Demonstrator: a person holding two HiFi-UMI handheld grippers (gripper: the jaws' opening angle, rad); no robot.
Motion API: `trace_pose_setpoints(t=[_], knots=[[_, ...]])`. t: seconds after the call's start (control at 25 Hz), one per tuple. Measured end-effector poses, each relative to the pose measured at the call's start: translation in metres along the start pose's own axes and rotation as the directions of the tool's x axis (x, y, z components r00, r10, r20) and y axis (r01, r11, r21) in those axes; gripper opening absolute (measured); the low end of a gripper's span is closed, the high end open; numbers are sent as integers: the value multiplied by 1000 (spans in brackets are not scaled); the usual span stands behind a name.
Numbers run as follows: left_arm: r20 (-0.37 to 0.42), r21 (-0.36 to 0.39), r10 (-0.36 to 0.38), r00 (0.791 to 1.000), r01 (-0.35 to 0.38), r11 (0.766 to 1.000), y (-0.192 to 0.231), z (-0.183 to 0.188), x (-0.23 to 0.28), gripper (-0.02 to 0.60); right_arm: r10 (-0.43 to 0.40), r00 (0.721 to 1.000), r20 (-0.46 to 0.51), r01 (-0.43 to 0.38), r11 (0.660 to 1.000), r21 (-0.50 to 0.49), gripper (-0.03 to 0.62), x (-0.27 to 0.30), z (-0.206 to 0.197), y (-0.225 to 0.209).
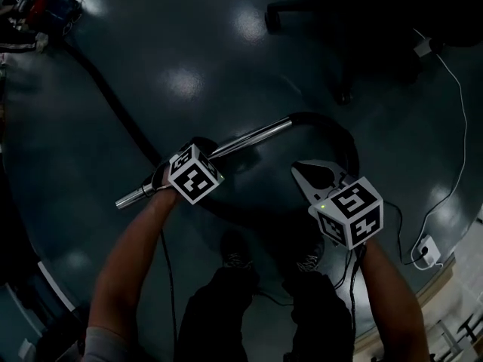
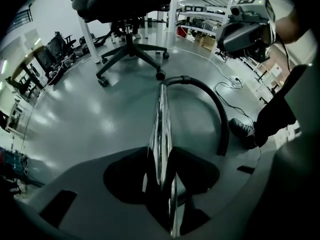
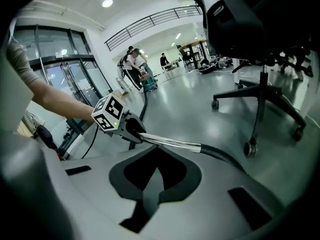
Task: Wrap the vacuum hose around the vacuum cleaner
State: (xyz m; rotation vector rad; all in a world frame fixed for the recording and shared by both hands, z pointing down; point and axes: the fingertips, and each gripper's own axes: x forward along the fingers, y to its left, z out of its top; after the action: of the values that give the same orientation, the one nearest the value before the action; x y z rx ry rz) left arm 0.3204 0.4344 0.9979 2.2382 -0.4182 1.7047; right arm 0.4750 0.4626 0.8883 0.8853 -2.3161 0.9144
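Note:
A chrome vacuum wand [image 1: 249,138] lies slantwise above the dark floor. My left gripper [image 1: 200,157] is shut on it near its lower end. In the left gripper view the wand [image 2: 161,129] runs straight out between the pads. A black ribbed hose [image 1: 343,138] leaves the wand's far end and bends round toward my right gripper [image 1: 315,173], which is shut on nothing. The right gripper view shows its jaws [image 3: 152,176] shut and, beyond them, the left gripper's marker cube [image 3: 107,113], the wand [image 3: 170,142] and the hose [image 3: 225,156]. More hose [image 1: 113,100] trails to the far left.
An office chair's wheeled base [image 1: 302,13] stands ahead, also in the left gripper view [image 2: 130,49]. A white cable [image 1: 456,127] with a plug block [image 1: 426,249] lies at the right. A cluttered object [image 1: 30,6] sits far left. The person's shoes [image 1: 238,253] are below the grippers.

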Motion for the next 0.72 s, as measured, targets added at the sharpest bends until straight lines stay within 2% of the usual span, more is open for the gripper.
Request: trace_pose_setpoints(t=[0.12, 0.2, 0.36, 0.4, 0.52, 0.72], knots=[[-9, -65, -63, 998, 63, 996, -36, -11, -23, 173, 18, 1000, -6, -18, 998, 64, 6, -13, 3, 27], [-12, -98, -92, 996, 90, 991, -63, -14, -38, 173, 30, 999, -14, -28, 990, 141, 6, -18, 0, 42], [-11, -166, -112, 994, 109, 980, -93, -17, -71, 172, 68, 997, -32, -53, 932, 358, 8, -21, -17, 78], [-9, -185, -115, 993, 111, 976, -98, -17, -79, 172, 73, 997, -36, -52, 914, 403, 20, -21, -23, 86], [1, -227, -119, 993, 116, 967, -112, -14, -101, 169, 71, 997, -26, -45, 838, 545, 150, -18, -33, 101], [40, -259, -94, 995, 101, 961, -125, -13, -146, 167, 23, 999, 41, -46, 692, 720, 247, 5, -21, 114]])
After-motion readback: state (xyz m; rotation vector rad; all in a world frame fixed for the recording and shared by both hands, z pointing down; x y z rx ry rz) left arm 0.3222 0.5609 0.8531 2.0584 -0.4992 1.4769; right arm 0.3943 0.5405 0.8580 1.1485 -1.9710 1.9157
